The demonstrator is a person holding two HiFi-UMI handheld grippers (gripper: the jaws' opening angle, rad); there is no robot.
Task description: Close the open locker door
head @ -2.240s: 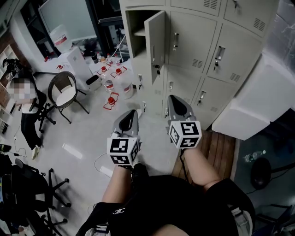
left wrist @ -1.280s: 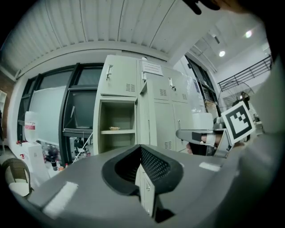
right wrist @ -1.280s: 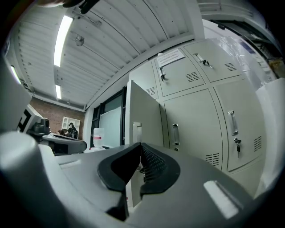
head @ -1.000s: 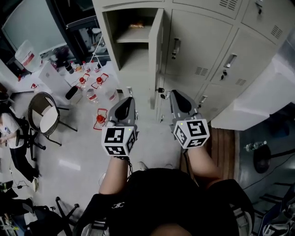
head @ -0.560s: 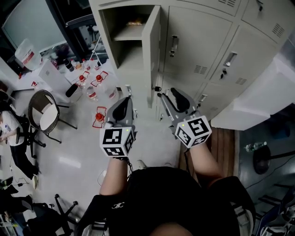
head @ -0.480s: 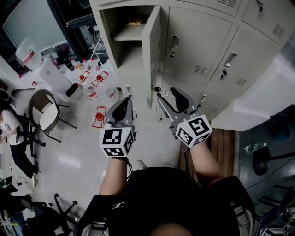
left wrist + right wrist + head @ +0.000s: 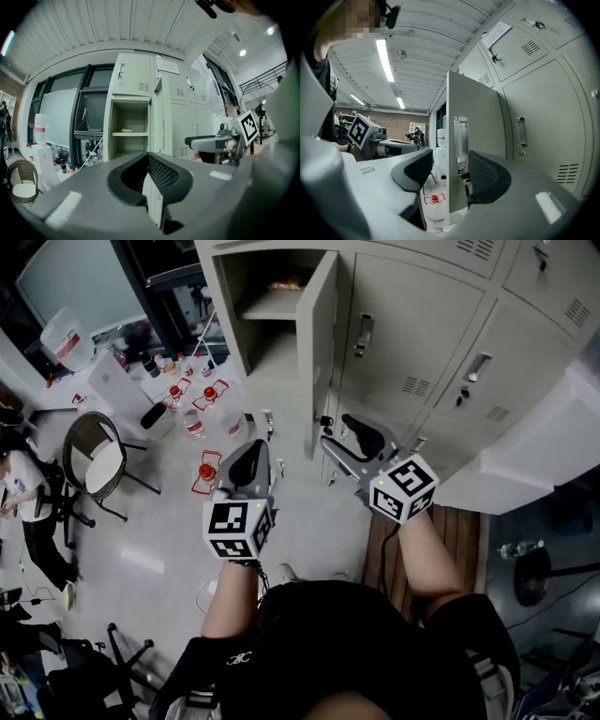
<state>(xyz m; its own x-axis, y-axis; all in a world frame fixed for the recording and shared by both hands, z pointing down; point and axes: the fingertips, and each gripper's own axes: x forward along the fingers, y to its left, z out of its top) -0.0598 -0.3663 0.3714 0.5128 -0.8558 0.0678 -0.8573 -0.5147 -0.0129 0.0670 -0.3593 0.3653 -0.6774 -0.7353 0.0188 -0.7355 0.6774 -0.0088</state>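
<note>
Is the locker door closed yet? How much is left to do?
Not yet. Nothing is finished: the locker door stands wide open, with the shelf inside showing. In hand: the right hand-held gripper is at the door's edge, its jaws opening around it without pinching. The left hand-held gripper is shut, holding nothing. Left to do: swing the door fully shut.

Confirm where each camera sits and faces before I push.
Head view: on the person's head, looking steeply down at the lockers; shows both forearms, left tool, right tool.
Left gripper view: on the left tool, facing the open compartment; its shut jaws in foreground.
Right gripper view: on the right tool, facing the open locker door; jaws opening, door edge between them.
Shared: both gripper views show that door and the other tool.
</note>
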